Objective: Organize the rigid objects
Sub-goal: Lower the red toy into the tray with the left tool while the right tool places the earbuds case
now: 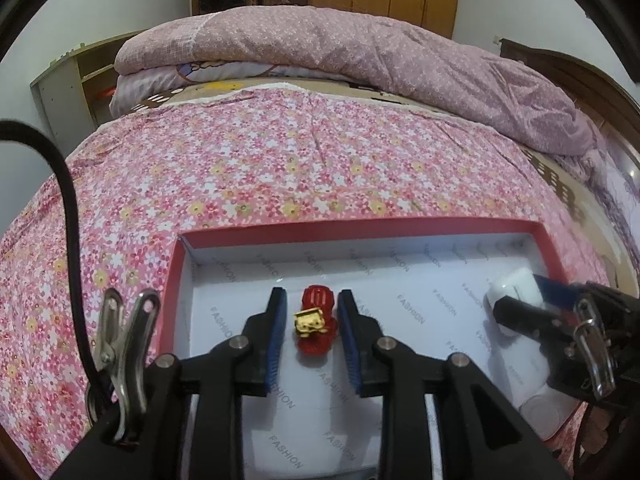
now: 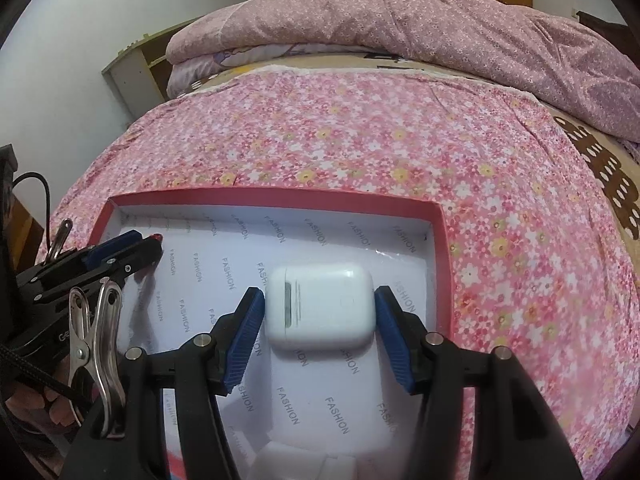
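Observation:
A small red toy car point(image 1: 316, 320) with a gold piece on top lies on the white lining of a red-rimmed box point(image 1: 360, 226). My left gripper point(image 1: 312, 293) straddles it with its blue pads standing just off the car's sides, so it is open. To the right, a white earbud case point(image 2: 320, 304) sits low in the same box point(image 2: 272, 194), and my right gripper point(image 2: 318, 294) is shut on it, one pad against each side. The right wrist view shows the left gripper point(image 2: 150, 242) at the box's left end.
The box rests on a bed covered by a pink floral sheet point(image 1: 280, 160). A folded pink quilt point(image 1: 360, 52) lies along the far side. A few white blocks point(image 2: 288, 460) sit in the box's near end. A shelf point(image 1: 68, 84) stands at the left.

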